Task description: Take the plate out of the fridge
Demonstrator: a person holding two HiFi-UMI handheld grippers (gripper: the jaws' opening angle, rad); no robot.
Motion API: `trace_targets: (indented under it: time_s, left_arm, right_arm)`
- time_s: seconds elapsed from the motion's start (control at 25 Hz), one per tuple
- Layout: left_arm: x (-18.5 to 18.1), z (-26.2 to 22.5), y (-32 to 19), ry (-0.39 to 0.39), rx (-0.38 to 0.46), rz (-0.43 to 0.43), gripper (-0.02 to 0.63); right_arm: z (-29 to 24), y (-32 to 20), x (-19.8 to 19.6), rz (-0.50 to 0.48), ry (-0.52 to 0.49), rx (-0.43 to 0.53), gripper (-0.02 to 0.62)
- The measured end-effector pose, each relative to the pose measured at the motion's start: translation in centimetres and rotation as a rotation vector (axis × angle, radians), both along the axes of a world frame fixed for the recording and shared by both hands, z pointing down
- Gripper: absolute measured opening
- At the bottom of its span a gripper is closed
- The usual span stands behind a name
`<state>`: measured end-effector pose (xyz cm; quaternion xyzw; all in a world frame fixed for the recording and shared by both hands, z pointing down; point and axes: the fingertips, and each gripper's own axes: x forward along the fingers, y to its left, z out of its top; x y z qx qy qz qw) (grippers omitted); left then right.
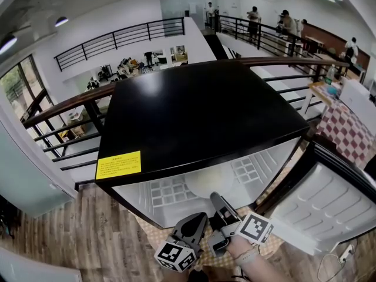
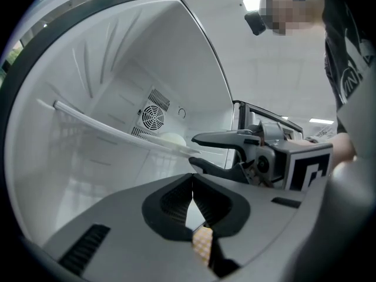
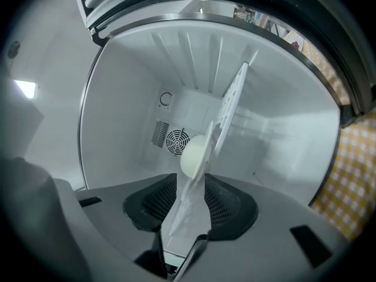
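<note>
A pale round plate (image 1: 205, 184) lies on the white wire shelf (image 1: 164, 192) inside the open black-topped fridge (image 1: 200, 110). In the right gripper view the plate (image 3: 194, 154) rests on the shelf (image 3: 232, 98), which runs edge-on between the jaws. My right gripper (image 3: 191, 210) is open, its jaws either side of the shelf's front edge, short of the plate. The left gripper view shows the right gripper (image 2: 194, 150) at that edge, with the plate (image 2: 172, 139) just behind. My left gripper (image 2: 192, 192) is shut and empty, just outside the opening, below and left of the right gripper (image 1: 214, 197).
The fridge door (image 1: 329, 204) hangs open at the right. A fan grille (image 3: 176, 140) sits in the fridge's back wall. A checked mat (image 1: 158, 234) lies on the wood floor under the fridge. A railing (image 1: 64, 116) and a checked table (image 1: 346, 128) stand behind.
</note>
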<state>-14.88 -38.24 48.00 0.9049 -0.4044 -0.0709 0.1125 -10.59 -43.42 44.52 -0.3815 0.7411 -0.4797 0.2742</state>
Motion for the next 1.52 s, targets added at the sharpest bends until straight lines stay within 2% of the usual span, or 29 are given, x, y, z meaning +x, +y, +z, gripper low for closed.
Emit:
trace_targets:
  time_s: [0.24,0.48,1.08,1.52]
  left_arm:
    - [-0.4,0.2,-0.1,0.007,-0.006,-0.011,0.009]
    - [-0.4,0.3,-0.1,0.015,-0.007,-0.012,0.009]
    - [-0.6,0.3,-0.1,0.029,-0.005,-0.032,0.009]
    - [-0.4,0.2,0.1,0.033,0.0,-0.031,0.009]
  right_arm:
    - [0.7,-0.5,0.3,0.008,-0.01,-0.046,0.13]
    - [0.3,-0.7,0.2,-0.003,-0.073,-0.067,0.064]
    - [0.3,0.6,0.7,-0.006,-0.2,-0.118,0.051]
    - [0.3,0.7,1.0,0.03,-0.16,-0.118,0.054]
